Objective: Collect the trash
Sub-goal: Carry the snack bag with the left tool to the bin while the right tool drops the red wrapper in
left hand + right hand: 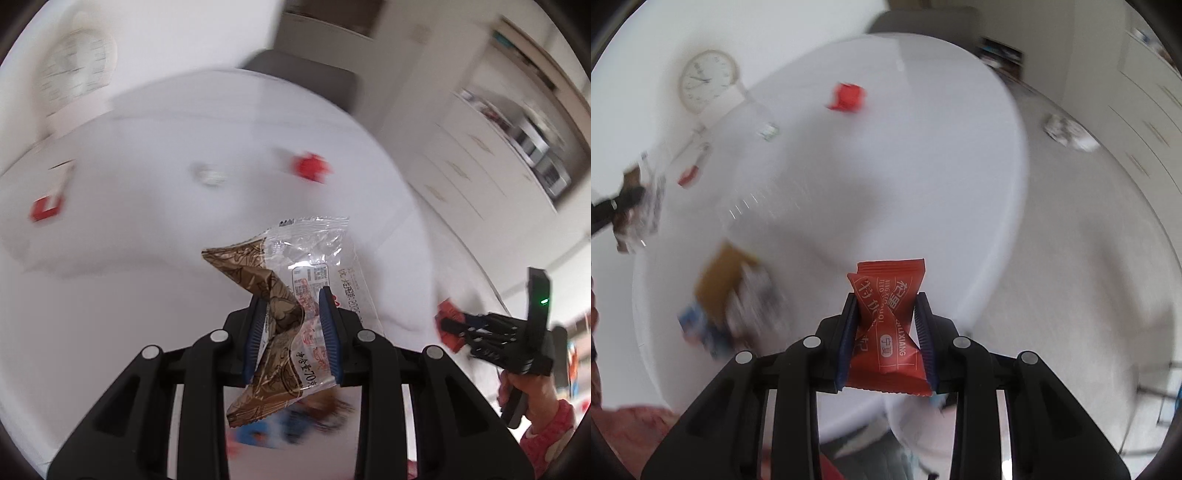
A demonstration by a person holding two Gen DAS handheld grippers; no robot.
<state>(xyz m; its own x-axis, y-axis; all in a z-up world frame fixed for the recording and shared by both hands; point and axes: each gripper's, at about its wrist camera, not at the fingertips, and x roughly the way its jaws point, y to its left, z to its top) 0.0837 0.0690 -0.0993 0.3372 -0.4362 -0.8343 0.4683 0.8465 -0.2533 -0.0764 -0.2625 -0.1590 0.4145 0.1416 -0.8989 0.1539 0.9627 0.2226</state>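
Left wrist view, grip: my left gripper (291, 334) is clamped nearly closed on a brown-and-clear wrapper (295, 291), pinched mid-body so both ends hang free above the white round table (166, 229).
Left wrist view, print: I read "70" with characters near the lower edge, and a date line starting "202" beside the right pad.
Left wrist view, ahead: a red wrapper (310, 167) lies blurred, well beyond my fingers.
Right wrist view, grip: my right gripper (886, 341) is nipped almost closed around a red packet (888, 325), twisted at its waist.
Right wrist view, print: "NINGXIA" runs along it, other lettering too folded.
Right wrist view, left of fingers: more litter (731, 295), blurred.
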